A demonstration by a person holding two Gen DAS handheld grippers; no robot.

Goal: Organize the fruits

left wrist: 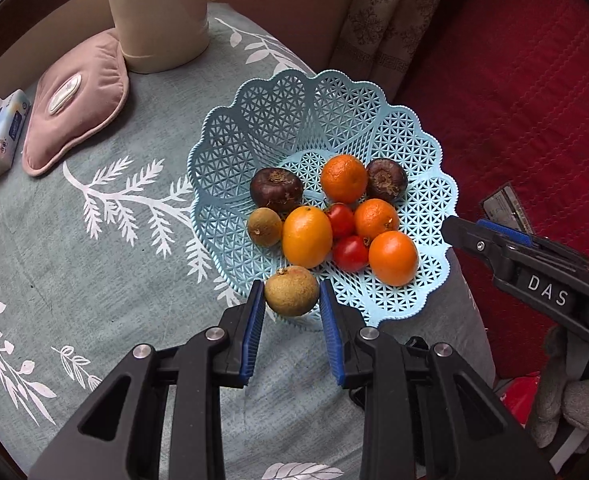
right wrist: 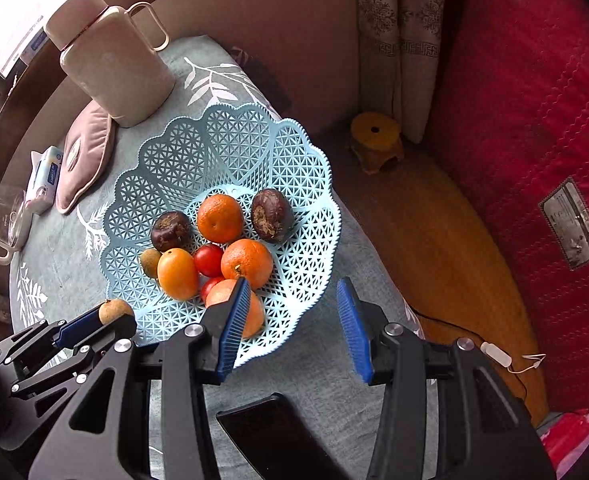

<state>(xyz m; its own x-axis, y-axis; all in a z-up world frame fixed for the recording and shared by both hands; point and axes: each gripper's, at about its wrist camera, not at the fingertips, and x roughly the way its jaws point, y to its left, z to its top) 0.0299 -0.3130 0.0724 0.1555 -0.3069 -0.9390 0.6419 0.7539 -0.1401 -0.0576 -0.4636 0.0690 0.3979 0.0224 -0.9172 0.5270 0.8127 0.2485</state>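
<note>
In the left wrist view, the left gripper [left wrist: 292, 300] is clenched on a brown fruit [left wrist: 291, 290] just over the near rim of the blue basket [left wrist: 278, 120], where oranges and tomatoes lie. In the right wrist view, the right gripper [right wrist: 294, 312] stands released, nothing between its fingers, over the basket's near right edge.

Basket [left wrist: 254, 120] far half bare, my way in; near half packed with fruit; thermos [left wrist: 158, 20] blocks behind

Both wrist views look steeply down (close) on basket [left wrist: 326, 120]
</note>
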